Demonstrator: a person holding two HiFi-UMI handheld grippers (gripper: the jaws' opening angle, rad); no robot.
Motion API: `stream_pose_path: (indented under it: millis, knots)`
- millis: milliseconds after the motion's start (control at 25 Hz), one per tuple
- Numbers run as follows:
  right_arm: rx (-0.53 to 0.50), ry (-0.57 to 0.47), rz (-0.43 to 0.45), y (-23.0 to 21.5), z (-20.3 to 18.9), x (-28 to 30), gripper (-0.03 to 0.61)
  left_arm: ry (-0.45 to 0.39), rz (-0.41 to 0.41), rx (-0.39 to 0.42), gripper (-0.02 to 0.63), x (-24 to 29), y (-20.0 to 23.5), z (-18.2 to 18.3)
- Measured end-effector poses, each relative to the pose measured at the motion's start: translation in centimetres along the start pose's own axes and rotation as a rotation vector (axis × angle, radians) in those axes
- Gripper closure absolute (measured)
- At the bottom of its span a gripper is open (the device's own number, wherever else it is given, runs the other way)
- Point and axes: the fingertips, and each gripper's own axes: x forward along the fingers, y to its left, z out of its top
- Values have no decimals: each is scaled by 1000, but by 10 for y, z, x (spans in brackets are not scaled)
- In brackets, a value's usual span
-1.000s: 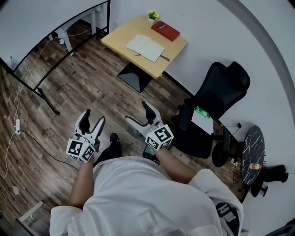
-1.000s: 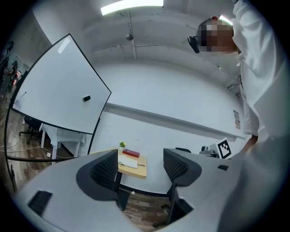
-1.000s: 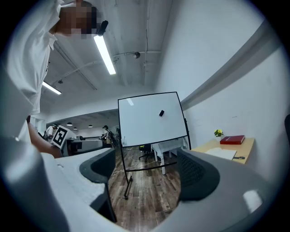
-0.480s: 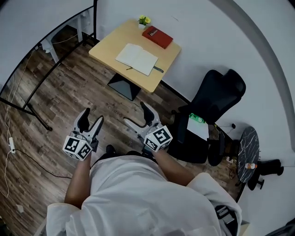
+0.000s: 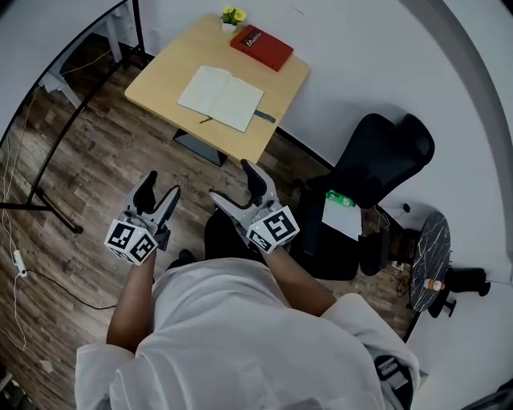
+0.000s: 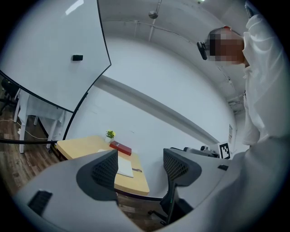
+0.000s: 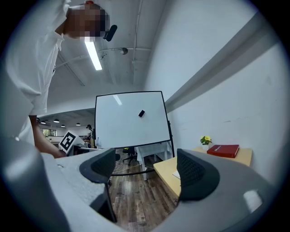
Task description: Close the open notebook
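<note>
The open notebook lies flat with its white pages up on a light wooden table, well ahead of both grippers. In the left gripper view the notebook shows between the jaws, far off. My left gripper is held level over the floor, open and empty. To its right, my right gripper is also open and empty. The right gripper view catches only the table's near corner and a white edge of the notebook.
A red book and a small potted plant sit at the table's far edge, and a dark pen lies beside the notebook. A black office chair stands to the right. A whiteboard on a stand is to the left.
The person has walked toward the table, which now sits nearer in the head view. Both grippers travelled forward with the person, still open and empty.
</note>
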Motion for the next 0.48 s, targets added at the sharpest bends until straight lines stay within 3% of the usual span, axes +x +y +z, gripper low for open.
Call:
stream_pose_path:
  millis: [480]
  knots:
    - [96,-14,66,-139,17,44,149,49,105,-87,312,121,36,12]
